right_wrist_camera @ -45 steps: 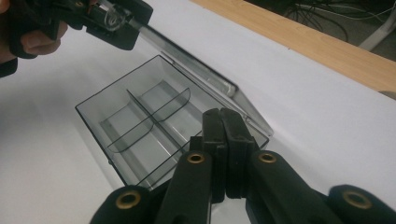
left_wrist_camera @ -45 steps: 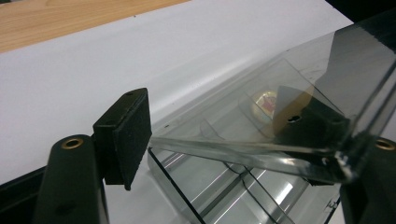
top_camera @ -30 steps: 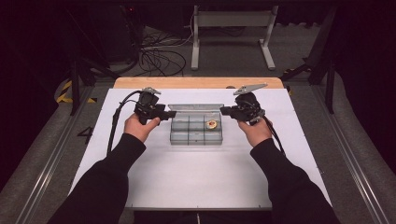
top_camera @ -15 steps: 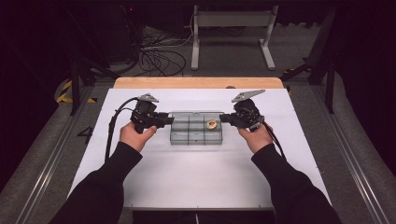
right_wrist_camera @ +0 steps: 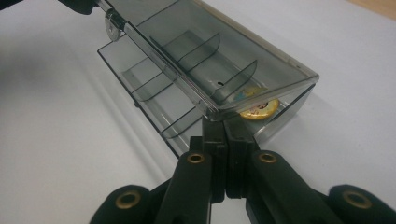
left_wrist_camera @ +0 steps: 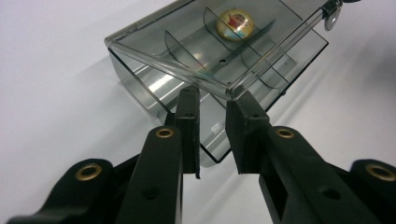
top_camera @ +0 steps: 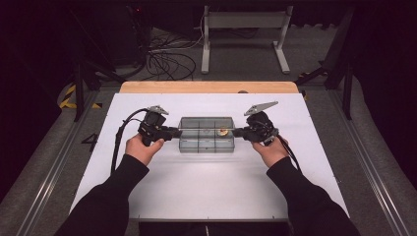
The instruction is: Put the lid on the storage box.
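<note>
We see a white table [top_camera: 206, 191] with a clear grey box [top_camera: 206, 134] near its middle, between the two grippers. The box is divided into compartments and lies level on the table. Its lid [left_wrist_camera: 219, 42] is raised at one long edge. The left gripper [top_camera: 173, 132] meets the box's left end. Its jaws have just been closing and stand a narrow gap apart at the lid's corner, and we cannot tell whether the pads press on it. The right gripper [top_camera: 237, 132] meets the right end with jaws pressed together under the lid's edge; whether they pinch the box we cannot tell. A small gold disc [left_wrist_camera: 235, 24] lies in a compartment near the right gripper.
</note>
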